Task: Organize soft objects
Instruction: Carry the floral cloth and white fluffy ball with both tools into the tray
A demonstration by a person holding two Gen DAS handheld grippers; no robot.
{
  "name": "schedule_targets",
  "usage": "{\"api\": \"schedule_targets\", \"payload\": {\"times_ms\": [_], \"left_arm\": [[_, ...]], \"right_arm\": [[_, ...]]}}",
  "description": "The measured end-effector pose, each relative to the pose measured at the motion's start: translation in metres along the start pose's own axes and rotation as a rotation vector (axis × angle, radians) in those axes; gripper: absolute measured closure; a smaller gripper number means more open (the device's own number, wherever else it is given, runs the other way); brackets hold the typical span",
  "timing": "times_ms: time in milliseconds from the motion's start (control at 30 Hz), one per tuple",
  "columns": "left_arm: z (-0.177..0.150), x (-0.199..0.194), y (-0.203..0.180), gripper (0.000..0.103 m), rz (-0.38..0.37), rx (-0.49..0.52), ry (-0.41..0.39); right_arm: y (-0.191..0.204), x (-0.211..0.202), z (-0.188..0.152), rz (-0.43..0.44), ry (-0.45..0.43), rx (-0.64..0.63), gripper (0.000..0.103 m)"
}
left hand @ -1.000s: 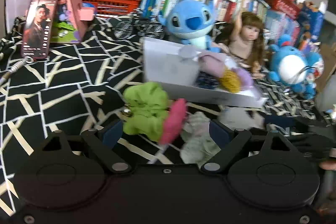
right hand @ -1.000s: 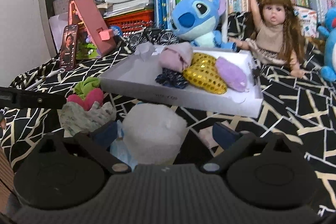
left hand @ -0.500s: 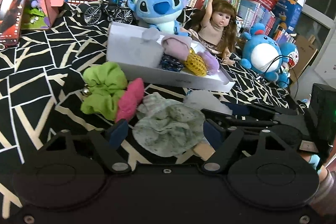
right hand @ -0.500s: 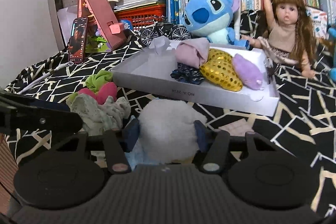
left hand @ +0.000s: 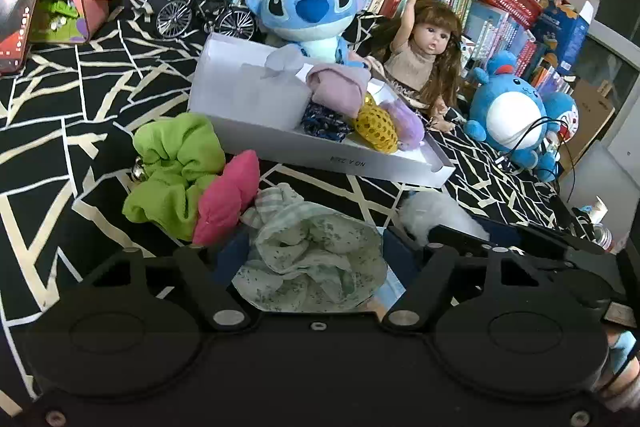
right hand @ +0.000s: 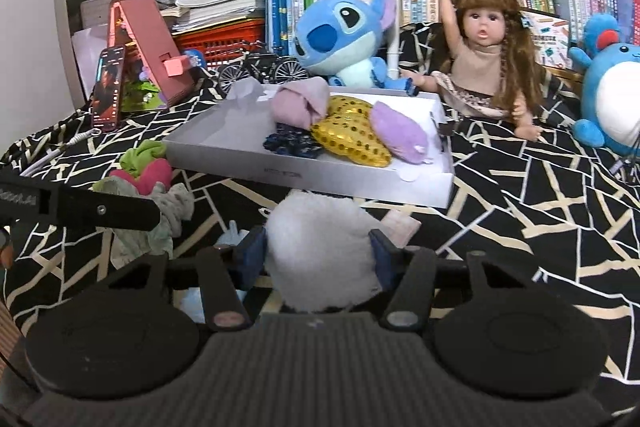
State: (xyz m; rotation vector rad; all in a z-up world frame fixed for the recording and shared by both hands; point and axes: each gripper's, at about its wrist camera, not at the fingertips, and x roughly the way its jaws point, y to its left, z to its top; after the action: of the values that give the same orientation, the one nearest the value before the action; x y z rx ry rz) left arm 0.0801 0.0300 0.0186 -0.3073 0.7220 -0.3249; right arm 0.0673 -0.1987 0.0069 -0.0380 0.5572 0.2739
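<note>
A pale floral scrunchie lies on the black patterned cloth between the fingers of my left gripper. Its jaws are closing and the pads touch both sides of the scrunchie. Just left of it lie a green scrunchie and a pink soft piece. My right gripper is shut on a white fluffy ball, low over the cloth in front of the white tray. In the tray are a mauve cloth, a gold heart, a purple plush and a dark scrunchie.
Behind the tray sit a blue plush and a doll; a round blue plush is at the right. A toy bicycle, a pink toy house and a phone stand at the left, with bookshelves behind.
My left gripper moved right, from the green scrunchie onto the floral one, and its jaws narrowed around it. My right gripper closed on the white fluffy ball.
</note>
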Motion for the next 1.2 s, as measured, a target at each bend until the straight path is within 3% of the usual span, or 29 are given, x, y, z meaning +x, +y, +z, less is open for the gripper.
{"api": "schedule_targets", "payload": {"times_ms": [400,733,933,1133,1200], "left_arm": [[-0.005,0.017,0.0,0.036,0.023,-0.009,0.034],[-0.007,0.023,-0.001,0.036,0.03,-0.016,0.037],[-0.008,0.019,-0.004,0.022,0.049,-0.015,0.012],[-0.007,0.022,0.0,0.023,0.063,-0.029,0.011],[-0.007,0.023,0.001,0.03,0.058,-0.029,0.011]], "right_arm": [[-0.005,0.001,-0.01,-0.033,0.016,0.01,0.041],[-0.004,0.005,-0.014,-0.051,0.009,0.017,0.028],[-0.007,0.008,-0.014,-0.056,-0.001,0.044,0.02],[-0.003,0.014,-0.013,-0.062,-0.001,0.034,0.019],[-0.002,0.015,-0.013,-0.064,-0.001,0.028,0.019]]}}
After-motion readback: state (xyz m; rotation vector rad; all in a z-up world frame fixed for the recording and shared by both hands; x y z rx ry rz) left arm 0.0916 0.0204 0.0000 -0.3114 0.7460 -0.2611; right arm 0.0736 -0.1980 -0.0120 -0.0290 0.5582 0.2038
